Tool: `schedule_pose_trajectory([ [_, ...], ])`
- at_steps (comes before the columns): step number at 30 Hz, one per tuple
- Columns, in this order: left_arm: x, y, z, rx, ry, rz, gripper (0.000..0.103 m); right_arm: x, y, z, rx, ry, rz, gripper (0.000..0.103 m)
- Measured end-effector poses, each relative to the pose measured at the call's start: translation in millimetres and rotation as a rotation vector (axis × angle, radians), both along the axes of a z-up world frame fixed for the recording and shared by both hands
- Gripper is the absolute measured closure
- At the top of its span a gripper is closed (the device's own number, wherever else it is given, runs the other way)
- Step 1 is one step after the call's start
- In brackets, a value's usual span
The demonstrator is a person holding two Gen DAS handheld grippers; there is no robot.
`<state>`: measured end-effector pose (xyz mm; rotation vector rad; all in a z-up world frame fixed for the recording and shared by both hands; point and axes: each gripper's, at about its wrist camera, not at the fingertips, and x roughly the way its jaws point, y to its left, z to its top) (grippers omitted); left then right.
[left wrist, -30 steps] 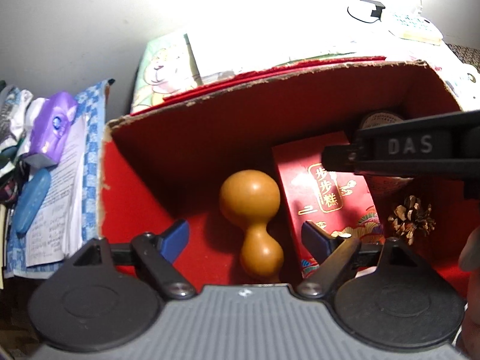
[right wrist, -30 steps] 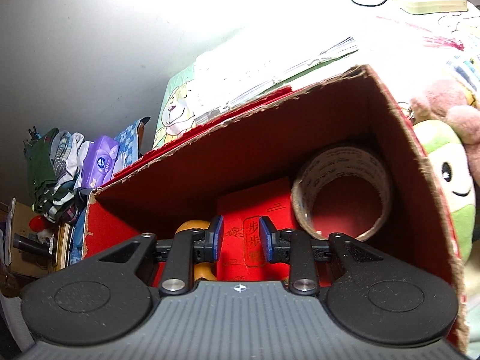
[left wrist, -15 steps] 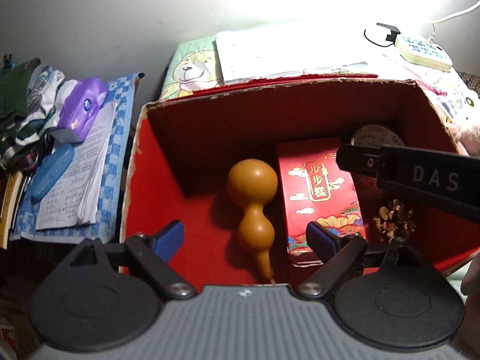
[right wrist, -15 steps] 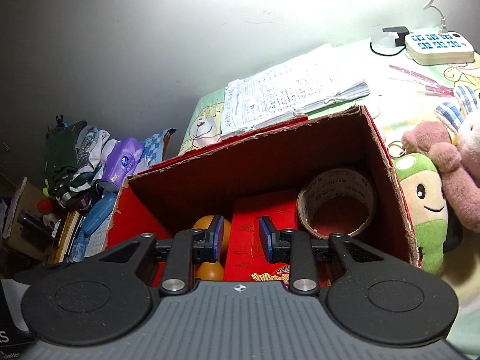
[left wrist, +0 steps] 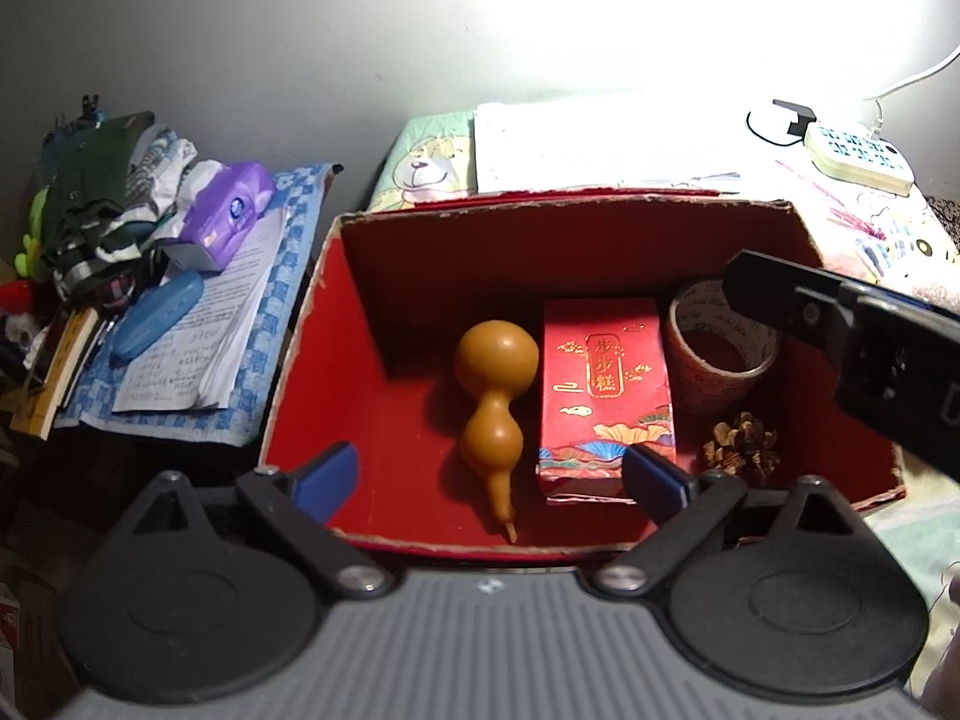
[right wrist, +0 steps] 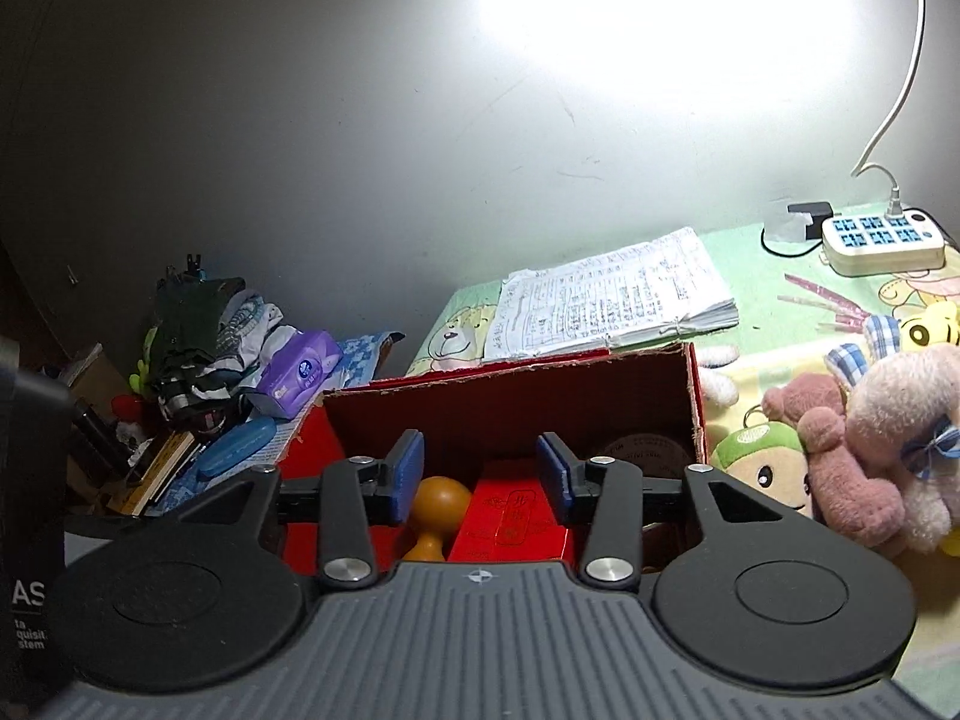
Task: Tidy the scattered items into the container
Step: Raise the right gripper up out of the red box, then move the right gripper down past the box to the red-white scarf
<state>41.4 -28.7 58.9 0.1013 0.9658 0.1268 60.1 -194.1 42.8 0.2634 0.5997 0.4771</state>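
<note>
Box ahead of both grippers' spread, empty fingers holds four items; next, probably seek strays outside

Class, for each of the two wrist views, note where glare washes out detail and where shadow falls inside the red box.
Left wrist view: glare bleaches the paper stack behind the red box; the gourd casts a shadow leftward on the box floor. Right wrist view: a bright patch blows out the wall, and the box interior is dark.
</note>
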Motion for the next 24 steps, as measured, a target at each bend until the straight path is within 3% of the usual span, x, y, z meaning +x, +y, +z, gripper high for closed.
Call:
schedule_pose_trajectory([
  [8, -22.4, -14.0, 5.4, -0.008, -0.016, 0.053, 0.006, -29.0, -23.0, 3.9, -0.013, -0.068, 0.046, 0.055],
  [12, -37.0, -25.0, 3.9, 0.010, -0.020, 0.068, 0.006, -43.9, -33.8, 4.7, 0.008, -0.094, 0.060, 0.035],
  [16, -50.0, -30.4, 1.5, 0.011, -0.013, 0.086, 0.006, -58.9, -40.9, 5.1, 0.015, -0.122, 0.071, 0.034],
  [24, -72.4, -23.4, -9.7, 0.008, 0.013, 0.137, 0.006, -69.2, -41.7, -10.2, 0.046, -0.010, 0.148, 0.034],
])
